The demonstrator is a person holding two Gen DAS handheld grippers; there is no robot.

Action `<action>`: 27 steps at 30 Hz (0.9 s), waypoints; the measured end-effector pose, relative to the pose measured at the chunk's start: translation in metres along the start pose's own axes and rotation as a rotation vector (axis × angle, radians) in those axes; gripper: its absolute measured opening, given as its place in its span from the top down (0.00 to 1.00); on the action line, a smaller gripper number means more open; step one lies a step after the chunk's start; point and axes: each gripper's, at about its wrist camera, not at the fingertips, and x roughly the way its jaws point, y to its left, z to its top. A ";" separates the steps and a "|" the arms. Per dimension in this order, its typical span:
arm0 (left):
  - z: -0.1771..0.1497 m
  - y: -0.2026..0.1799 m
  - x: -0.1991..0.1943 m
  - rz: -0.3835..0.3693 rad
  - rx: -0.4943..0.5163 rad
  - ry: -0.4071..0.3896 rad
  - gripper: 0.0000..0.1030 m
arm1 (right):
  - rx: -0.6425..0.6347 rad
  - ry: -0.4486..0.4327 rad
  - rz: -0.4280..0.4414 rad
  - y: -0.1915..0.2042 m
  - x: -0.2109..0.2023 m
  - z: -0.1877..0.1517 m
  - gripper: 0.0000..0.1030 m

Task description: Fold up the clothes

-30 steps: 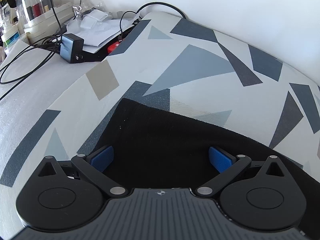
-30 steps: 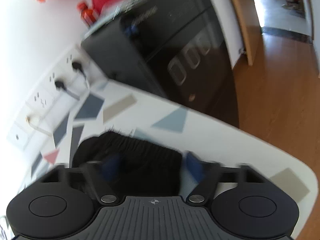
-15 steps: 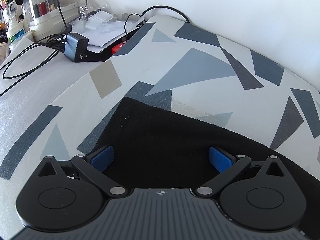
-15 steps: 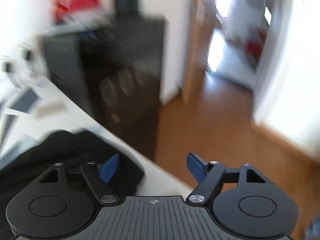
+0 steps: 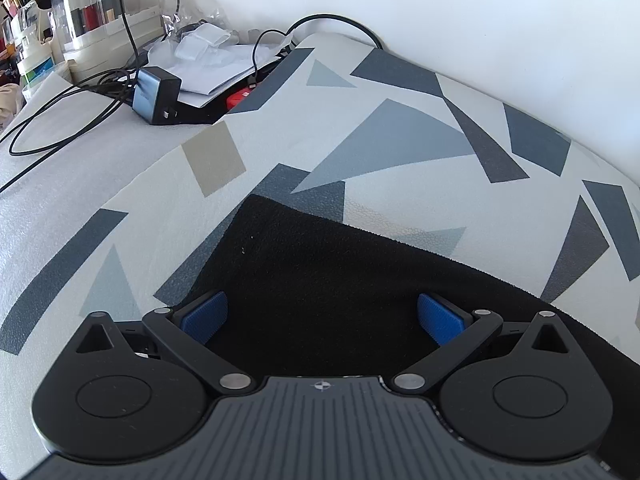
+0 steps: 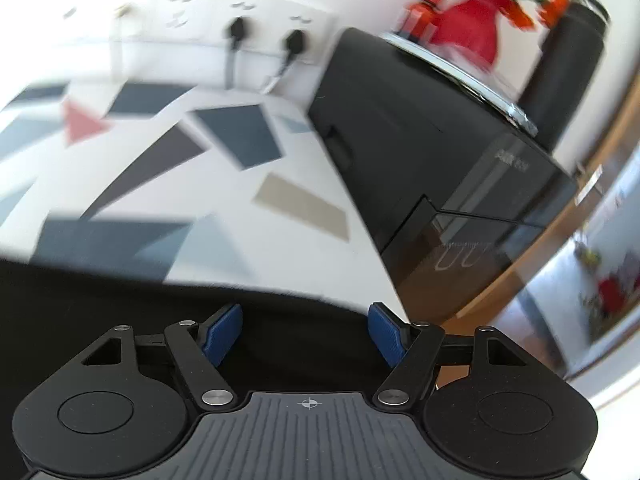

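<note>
On the counter (image 5: 400, 92), which wears a cover printed with grey and tan shapes, a black garment (image 5: 340, 280) lies flat, one straight edge running across the pattern. The left claw (image 5: 320, 316) hovers low over the cloth near its corner, pads standing wide apart with nothing pinched between them. The right claw (image 6: 306, 334) sits over the garment's (image 6: 100, 300) other end near the counter's edge; its jaws have just been opening and now stand apart, with cloth below them but not clamped (that view is blurred, so contact cannot be judged).

Beyond the left claw a charger (image 5: 156, 94) and cables (image 5: 60, 128) clutter the counter's far corner, well apart from the cloth. A black cabinet (image 6: 440, 140) stands beside the counter at the right.

Assessment: the work appears to be between grips. One fold looks laid, and both claws are free and placed for a fresh hold. The next move calls for each claw to descend onto an edge or corner, close on a single layer, and lift together so the cloth carries over evenly. Risk: gathering both layers or dragging the cloth across the cover.
</note>
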 end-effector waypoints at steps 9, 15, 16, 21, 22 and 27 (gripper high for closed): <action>0.001 0.000 0.000 0.001 -0.010 0.004 0.00 | 0.178 0.010 -0.153 -0.033 0.033 0.030 0.42; 0.005 0.003 0.002 -0.028 0.004 0.026 0.00 | 0.158 -0.143 0.067 -0.033 -0.059 0.000 0.15; 0.007 0.004 0.003 -0.033 0.007 0.035 0.00 | 0.154 -0.139 0.104 -0.027 -0.069 -0.007 0.13; 0.016 0.007 0.004 -0.064 0.054 0.105 0.00 | 0.140 -0.105 0.266 0.010 -0.116 -0.041 0.05; 0.017 0.008 0.003 -0.071 0.065 0.122 0.00 | 0.136 -0.097 0.291 0.019 -0.124 -0.048 0.04; 0.008 0.030 -0.019 -0.206 0.069 0.179 0.00 | 0.083 -0.016 0.378 0.075 -0.138 -0.068 0.03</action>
